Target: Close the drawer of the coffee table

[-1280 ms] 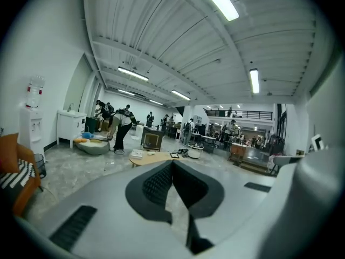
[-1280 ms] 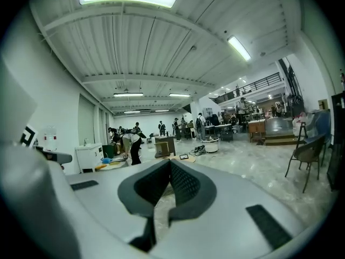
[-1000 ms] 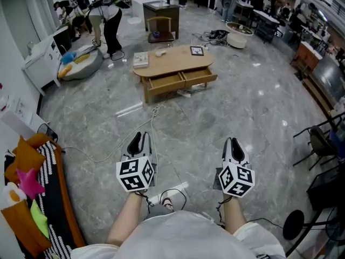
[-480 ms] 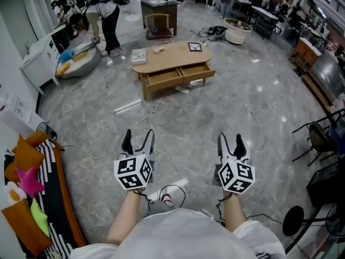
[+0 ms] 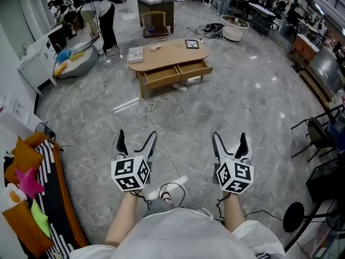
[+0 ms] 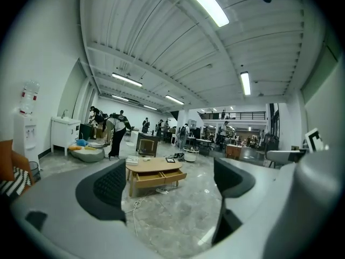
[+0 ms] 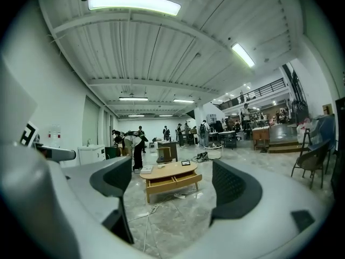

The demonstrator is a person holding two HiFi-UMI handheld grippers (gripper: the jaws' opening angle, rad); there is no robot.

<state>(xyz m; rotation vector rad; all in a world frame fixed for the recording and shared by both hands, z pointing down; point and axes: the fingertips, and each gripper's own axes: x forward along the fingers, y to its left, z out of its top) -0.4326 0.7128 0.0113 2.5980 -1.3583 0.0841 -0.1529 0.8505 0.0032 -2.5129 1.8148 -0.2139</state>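
The grey stone floor (image 5: pixel 242 107) runs wide around the coffee table (image 5: pixel 167 55), which stands far ahead of the person, well apart from both tongs. The table is pale wood with a rounded top, and its two drawers sit side by side in the front. The left drawer (image 5: pixel 161 78) and the right drawer (image 5: pixel 195 70) are both pulled out towards the person, their insides open to view.

Beyond the table, at its far side, stands a wooden chair (image 5: pixel 154 25). To the table's left a person (image 5: pixel 105 12) in dark trousers bends over.

Nearer than the table, low before the person's body, the left gripper (image 5: pixel 136 137) and the right gripper (image 5: pixel 229 138) are held side by side, both aimed at the table. Each has just been opening. The jaws of each now stand spread wide with nothing between them but the distant table.

A white cable (image 5: pixel 141 117) trails over the floor from the table's front towards the left gripper.

On the tabletop a book (image 5: pixel 136 53) lies at the left end and a small dark picture frame (image 5: pixel 191 44) near the right end.
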